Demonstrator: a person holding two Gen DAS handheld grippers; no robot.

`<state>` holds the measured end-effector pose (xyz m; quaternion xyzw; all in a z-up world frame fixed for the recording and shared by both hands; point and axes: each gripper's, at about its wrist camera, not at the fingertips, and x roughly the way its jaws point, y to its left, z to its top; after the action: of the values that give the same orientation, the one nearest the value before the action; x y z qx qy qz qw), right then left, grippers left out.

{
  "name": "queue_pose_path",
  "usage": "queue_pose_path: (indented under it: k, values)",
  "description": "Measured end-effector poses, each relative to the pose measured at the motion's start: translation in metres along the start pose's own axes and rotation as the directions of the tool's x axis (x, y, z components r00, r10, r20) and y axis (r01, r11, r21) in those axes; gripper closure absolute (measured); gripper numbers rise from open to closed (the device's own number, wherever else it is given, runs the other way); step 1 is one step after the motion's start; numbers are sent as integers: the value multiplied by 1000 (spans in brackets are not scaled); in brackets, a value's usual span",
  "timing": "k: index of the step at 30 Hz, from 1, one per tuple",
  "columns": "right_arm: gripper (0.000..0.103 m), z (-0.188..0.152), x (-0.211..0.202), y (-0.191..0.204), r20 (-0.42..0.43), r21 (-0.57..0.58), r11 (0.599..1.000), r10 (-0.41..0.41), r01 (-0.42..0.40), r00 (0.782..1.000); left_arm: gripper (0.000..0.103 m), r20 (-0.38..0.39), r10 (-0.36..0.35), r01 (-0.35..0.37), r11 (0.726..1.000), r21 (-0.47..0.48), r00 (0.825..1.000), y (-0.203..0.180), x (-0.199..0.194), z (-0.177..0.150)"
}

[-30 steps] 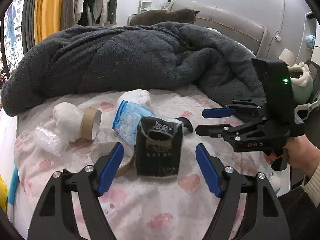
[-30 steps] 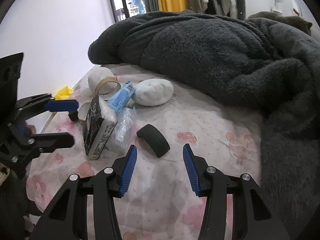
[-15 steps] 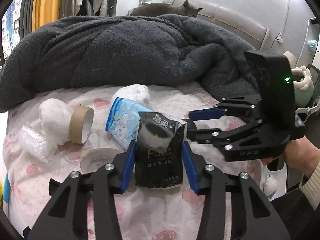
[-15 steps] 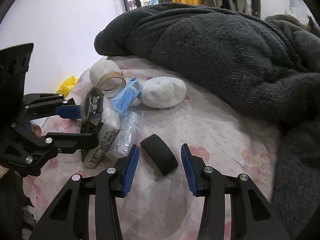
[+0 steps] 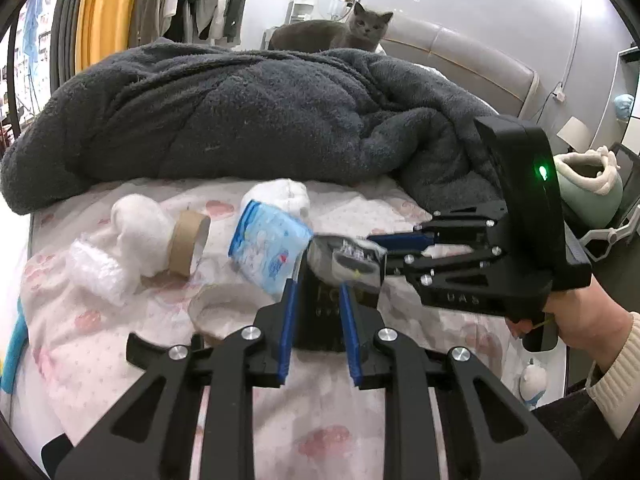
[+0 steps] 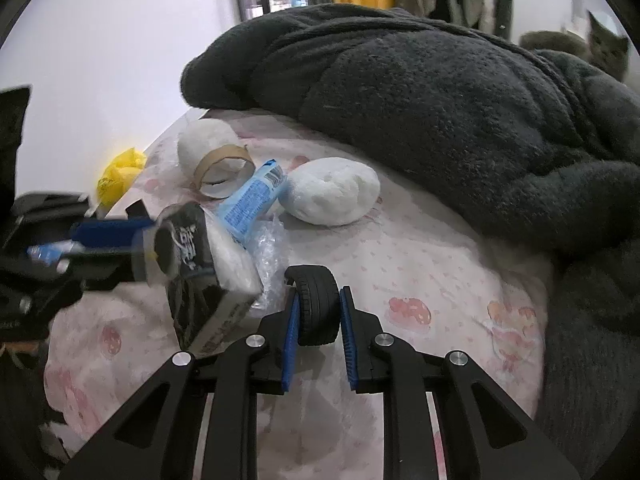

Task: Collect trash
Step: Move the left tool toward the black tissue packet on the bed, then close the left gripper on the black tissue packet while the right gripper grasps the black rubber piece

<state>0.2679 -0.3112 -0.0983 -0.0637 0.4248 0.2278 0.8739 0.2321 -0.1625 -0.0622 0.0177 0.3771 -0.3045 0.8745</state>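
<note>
My left gripper [image 5: 318,296] is shut on a black packet [image 5: 340,280], squeezing it so its top folds over; it also shows in the right wrist view [image 6: 192,264]. My right gripper [image 6: 318,312] is shut on a small black toy tyre [image 6: 316,304] lying on the pink bedsheet [image 6: 420,272]. Loose trash lies behind: a blue tissue pack [image 5: 268,248], a cardboard tape roll [image 5: 188,244], white crumpled wads [image 5: 136,224] and clear plastic wrap [image 5: 96,276].
A dark grey fleece blanket [image 5: 240,116] is heaped across the bed behind the trash. A grey cat [image 5: 332,34] sits at the headboard. A yellow bag [image 6: 120,172] lies beyond the bed's left edge. A flat tape ring [image 5: 228,312] lies by my left fingers.
Both grippers moved forward and closed. The left one clamped the black packet and crushed it. The right one closed on the black tyre. The cat has turned its head to face me.
</note>
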Motion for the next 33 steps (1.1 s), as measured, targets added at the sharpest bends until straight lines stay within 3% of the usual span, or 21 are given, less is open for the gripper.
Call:
queue_pose_path:
  k: [4, 6, 7, 8, 9, 14, 23, 28, 33]
  values:
    - [83, -3, 0, 5, 0, 35, 999, 15, -15, 1000, 79, -25, -1, 1, 1000, 8, 1000, -5, -1, -8]
    - [83, -10, 2, 9, -19, 33, 999, -5, 6, 1000, 61, -31, 12, -12, 1000, 10, 999, -9, -1, -11]
    - [83, -13, 1, 9, -19, 41, 999, -6, 7, 1000, 42, -22, 7, -7, 1000, 7, 1000, -10, -3, -13]
    - [83, -14, 1, 10, -16, 48, 999, -3, 3, 1000, 30, -11, 2, -2, 1000, 5, 1000, -11, -5, -14]
    - [83, -16, 0, 10, -14, 52, 999, 0, 1, 1000, 28, 0, 7, -7, 1000, 9, 1000, -13, -6, -15]
    - [83, -18, -4, 10, -1, 74, 997, 3, -3, 1000, 28, -14, 4, -4, 1000, 22, 1000, -18, -1, -18]
    - [83, -24, -5, 3, -10, 93, 995, 20, -19, 1000, 31, -127, 6, -10, 999, -32, 992, -17, 26, -21]
    - [83, -29, -10, -4, -2, 116, 993, 23, -22, 1000, 31, -120, 49, -58, 996, -68, 992, -7, 35, -17]
    - [83, -33, -10, -9, -3, 127, 991, 42, -41, 999, 31, -120, 14, -26, 994, -107, 993, -3, 42, -15]
